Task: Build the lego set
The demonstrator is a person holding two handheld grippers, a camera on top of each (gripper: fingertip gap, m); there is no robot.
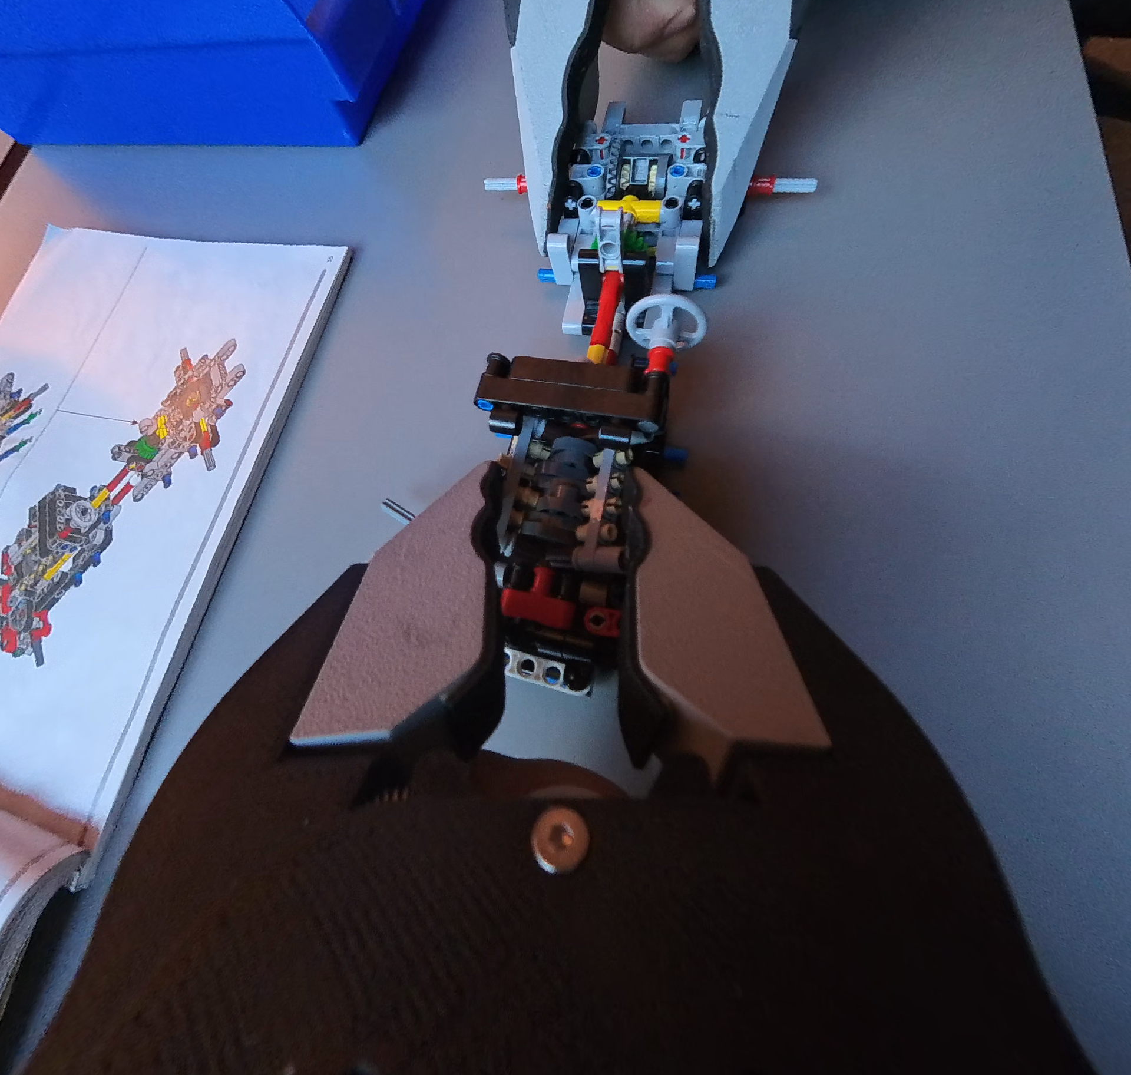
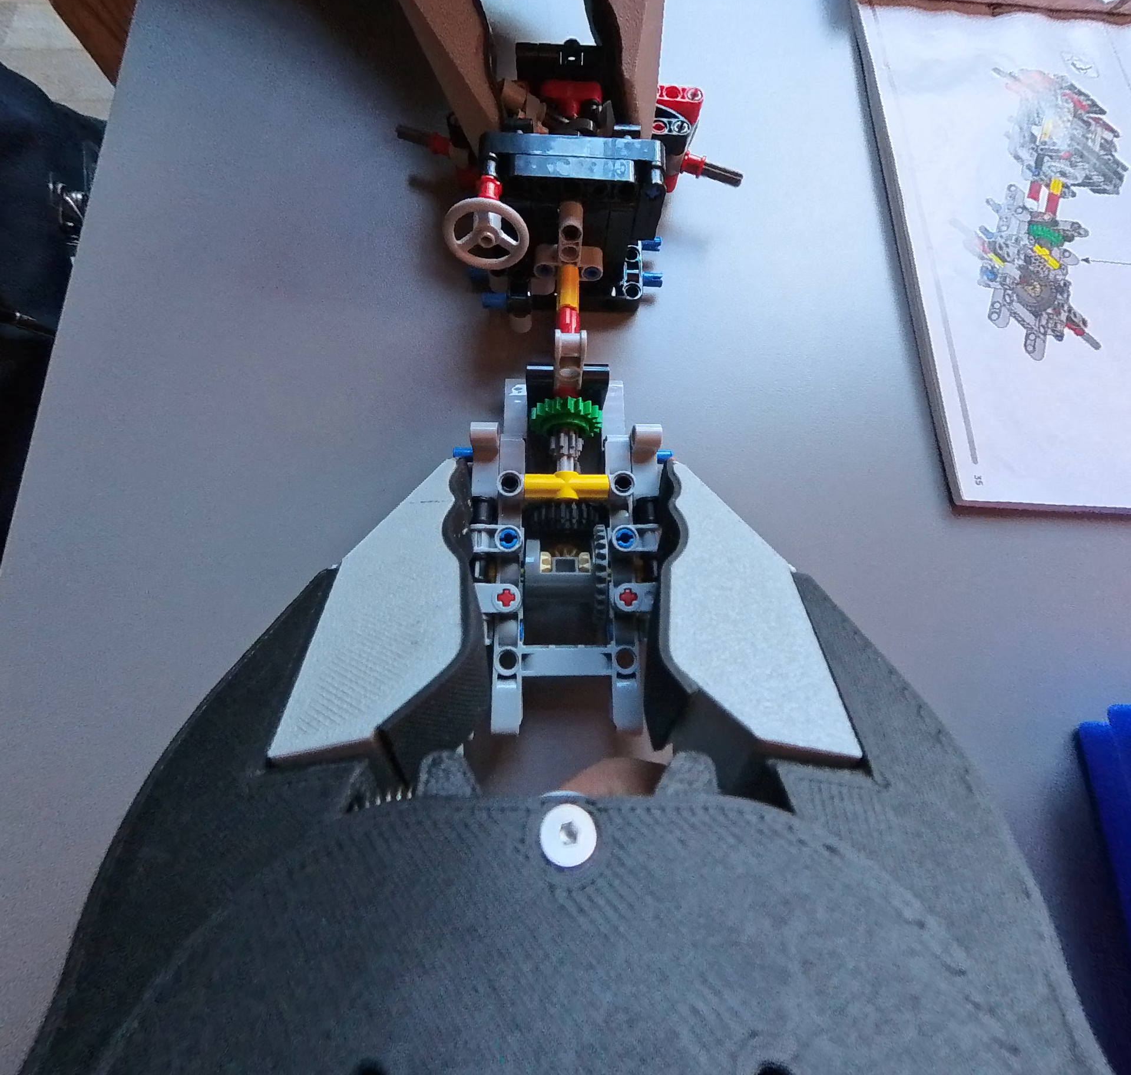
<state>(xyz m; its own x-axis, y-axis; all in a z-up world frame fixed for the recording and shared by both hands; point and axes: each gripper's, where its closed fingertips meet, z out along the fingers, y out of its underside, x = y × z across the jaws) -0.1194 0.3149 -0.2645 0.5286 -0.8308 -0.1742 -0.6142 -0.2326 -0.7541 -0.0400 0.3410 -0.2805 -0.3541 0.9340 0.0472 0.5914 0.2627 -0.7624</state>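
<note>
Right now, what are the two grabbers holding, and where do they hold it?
The left gripper squeezes the sides of the black toy block. The right gripper squeezes the sides of the grey toy frame.

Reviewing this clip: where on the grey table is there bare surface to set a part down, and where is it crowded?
Bare table lies between the brick assemblies and the table's edge, and a strip between them and the open instruction booklet. The middle is crowded: the left gripper clamps the black assembly, the right gripper the grey gear assembly.
</note>
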